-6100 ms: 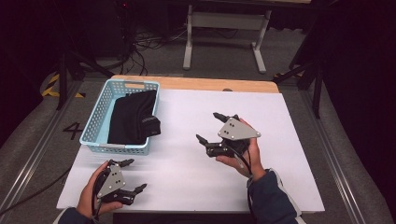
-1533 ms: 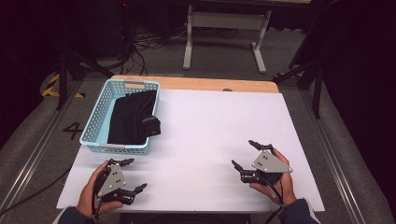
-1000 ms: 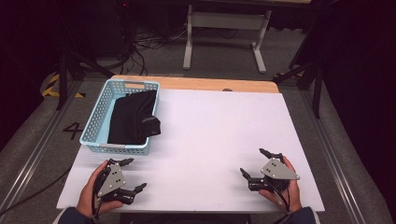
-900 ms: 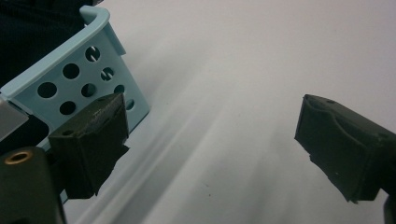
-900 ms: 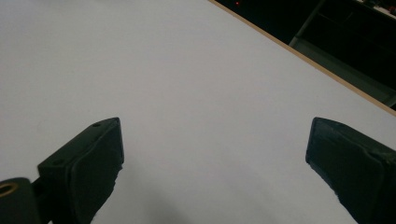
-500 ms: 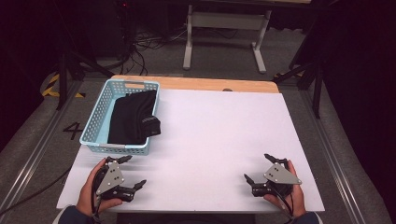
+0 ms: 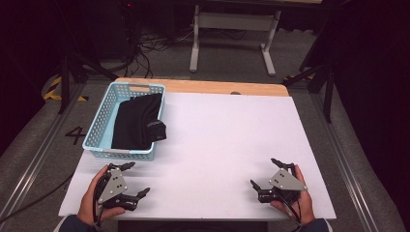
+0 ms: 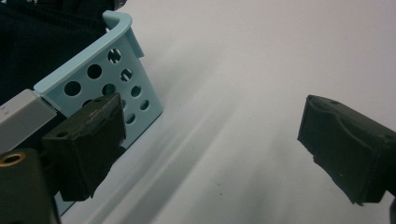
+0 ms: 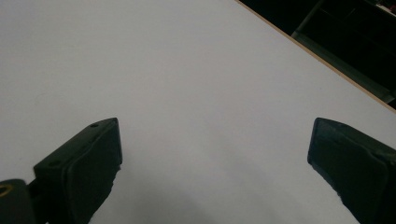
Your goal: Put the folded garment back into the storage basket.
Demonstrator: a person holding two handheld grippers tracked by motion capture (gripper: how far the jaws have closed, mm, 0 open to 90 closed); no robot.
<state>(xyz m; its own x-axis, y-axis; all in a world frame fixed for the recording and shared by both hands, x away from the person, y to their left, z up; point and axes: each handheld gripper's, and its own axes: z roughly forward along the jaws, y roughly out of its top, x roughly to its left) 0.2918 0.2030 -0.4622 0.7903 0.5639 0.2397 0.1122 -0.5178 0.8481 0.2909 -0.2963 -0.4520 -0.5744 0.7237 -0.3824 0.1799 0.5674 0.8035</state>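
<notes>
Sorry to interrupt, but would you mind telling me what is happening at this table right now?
A person sits at a white table with a two-jaw gripper in each hand. The left gripper rests near the front left corner, just in front of a light blue perforated basket that holds a folded black garment. The right gripper rests near the front right corner over bare tabletop. Both have their jaws wide apart and hold nothing.

One basket [image 7: 102, 126], one black garment [image 7: 138, 121], two tools, one table [image 7: 227, 130].
</notes>
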